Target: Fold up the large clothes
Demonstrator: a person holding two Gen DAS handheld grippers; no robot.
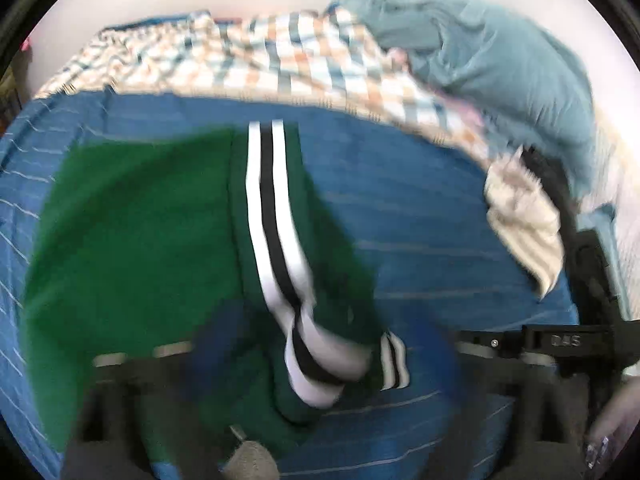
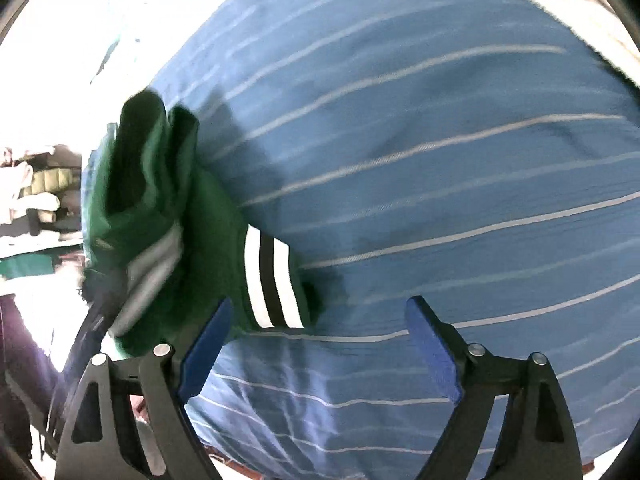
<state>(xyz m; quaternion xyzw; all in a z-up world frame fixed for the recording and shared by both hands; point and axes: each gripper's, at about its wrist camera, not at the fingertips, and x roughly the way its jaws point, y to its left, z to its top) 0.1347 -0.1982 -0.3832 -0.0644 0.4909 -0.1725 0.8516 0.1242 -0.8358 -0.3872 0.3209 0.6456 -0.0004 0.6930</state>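
The right gripper (image 2: 318, 344) is seen with jaws apart and nothing between them, only the blue striped sheet (image 2: 440, 160) beneath. The cuff of the green garment (image 2: 168, 208), banded white and black, lies at about ten o'clock, just beside the left finger. The left gripper (image 1: 276, 360) is blurred, its jaws judged apart, with the striped sleeve draped between them unpinched. The garment is spread on the bed, presumably so that a fold can be laid; a checked blanket (image 1: 280, 52) lies at twelve o'clock.

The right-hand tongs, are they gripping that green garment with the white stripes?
No: the right tongs stand wide open over the blue striped bedsheet, and the green garment lies just beside their left blue pad, not pinched.
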